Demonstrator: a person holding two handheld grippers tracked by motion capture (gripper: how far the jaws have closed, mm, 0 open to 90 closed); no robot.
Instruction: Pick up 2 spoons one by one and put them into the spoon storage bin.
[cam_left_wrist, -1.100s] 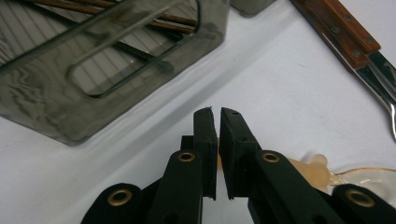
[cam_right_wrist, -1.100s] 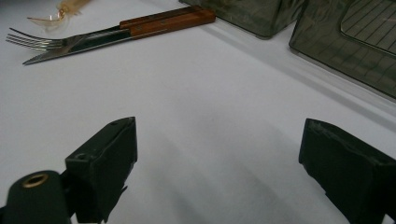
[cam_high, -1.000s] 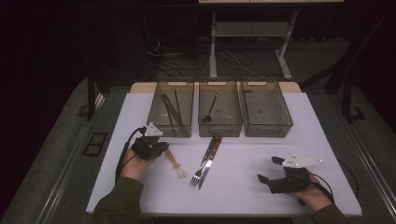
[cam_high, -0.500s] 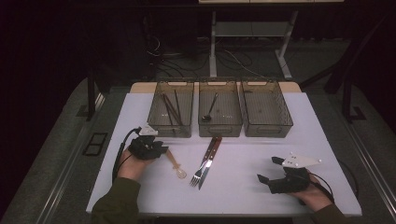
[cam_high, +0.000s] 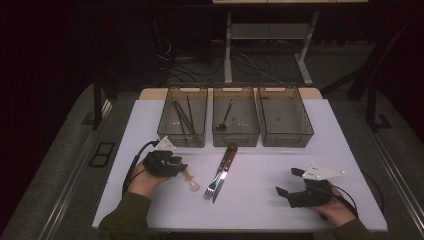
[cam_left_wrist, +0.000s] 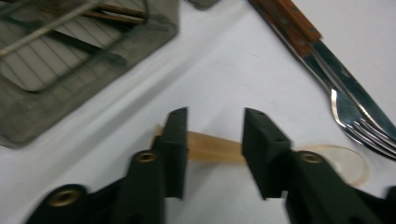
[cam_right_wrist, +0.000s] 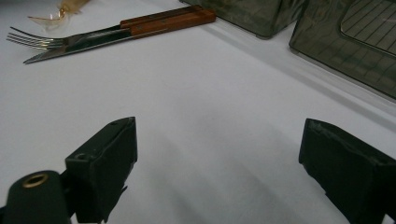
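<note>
We've got our left claw, jaws just parted, straddling the amber plastic spoon flat on the surface, not yet lifted, fork and knife just beyond, right claw wide open.

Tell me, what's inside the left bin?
The left bin holds a few dark chopsticks lying lengthwise. Its tinted front wall hides their near ends and anything low at the front.

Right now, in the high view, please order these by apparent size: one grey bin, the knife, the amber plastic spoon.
1. Left grey bin: largest.
2. Knife: long and slim.
3. Amber plastic spoon: smallest, though the left gripper covers part of its handle.
</note>
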